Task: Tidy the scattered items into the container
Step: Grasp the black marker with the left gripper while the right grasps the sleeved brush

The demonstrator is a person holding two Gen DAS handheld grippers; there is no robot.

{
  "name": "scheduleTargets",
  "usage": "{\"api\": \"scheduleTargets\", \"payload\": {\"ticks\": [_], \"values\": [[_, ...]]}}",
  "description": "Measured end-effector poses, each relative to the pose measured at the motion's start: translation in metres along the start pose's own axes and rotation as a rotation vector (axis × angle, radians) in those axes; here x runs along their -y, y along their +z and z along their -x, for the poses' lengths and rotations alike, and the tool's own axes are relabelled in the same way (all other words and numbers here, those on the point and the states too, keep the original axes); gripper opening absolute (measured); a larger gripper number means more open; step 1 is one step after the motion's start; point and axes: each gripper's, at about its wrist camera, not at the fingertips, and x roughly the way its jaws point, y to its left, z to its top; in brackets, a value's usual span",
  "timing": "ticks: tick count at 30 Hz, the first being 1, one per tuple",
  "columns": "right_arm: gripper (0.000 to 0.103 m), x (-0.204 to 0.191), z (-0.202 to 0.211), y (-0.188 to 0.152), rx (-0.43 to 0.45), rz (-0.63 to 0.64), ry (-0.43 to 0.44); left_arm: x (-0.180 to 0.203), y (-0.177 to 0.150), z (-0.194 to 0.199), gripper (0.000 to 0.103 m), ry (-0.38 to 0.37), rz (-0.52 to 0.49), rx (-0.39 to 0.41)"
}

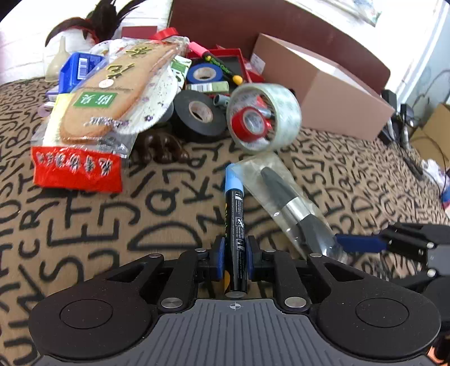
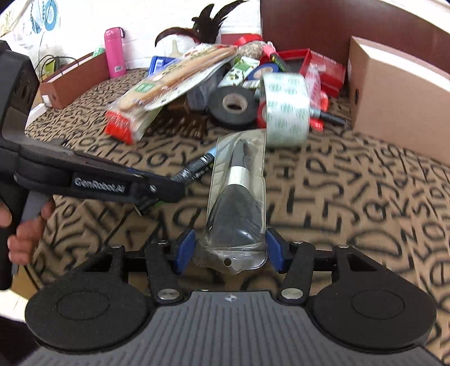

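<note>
My left gripper [image 1: 235, 253] is shut on a black marker with a blue cap [image 1: 234, 214], which points forward over the letter-print cloth; the marker also shows in the right wrist view [image 2: 194, 166]. My right gripper [image 2: 228, 247] is shut on a makeup brush in a clear sleeve [image 2: 239, 197], also in the left wrist view [image 1: 292, 208]. Ahead lies a pile: a clear tape roll [image 1: 264, 118], black tape [image 1: 199, 112], red tape [image 1: 249, 122], blue tape [image 1: 204, 73] and a bagged insole pack [image 1: 92, 112]. A red box [image 1: 225, 60] sits behind.
A brown cardboard box [image 1: 317, 90] stands at the right of the pile, also in the right wrist view [image 2: 393, 90]. A brown tray [image 2: 73, 81] and a pink bottle [image 2: 114, 52] stand at the far left. The dark brown headboard [image 1: 281, 25] is behind.
</note>
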Motion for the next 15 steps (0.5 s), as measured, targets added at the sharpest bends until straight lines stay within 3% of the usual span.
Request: {"api": "scheduleTargets", "payload": {"ticks": [1,3,8,12,15], "values": [[0.062,0.000,0.004,-0.003,0.001,-0.006,-0.001,0.001,-0.002,0.002,0.036,-0.003,-0.009,-0.003],[0.070,0.003,0.009,-0.005,0.014,-0.026,-0.011,0.004,0.000,0.001,0.038,0.004,-0.024,0.003],[0.070,0.006,0.008,0.005,0.057,-0.046,-0.039,0.010,0.006,-0.008,0.046,0.018,-0.052,0.003],[0.057,0.005,-0.003,0.012,0.053,-0.032,-0.029,0.012,0.008,-0.015,0.043,0.027,-0.064,0.008],[0.053,0.004,-0.012,0.014,0.038,-0.037,-0.013,0.010,0.009,-0.017,0.028,0.033,-0.065,0.005]]}}
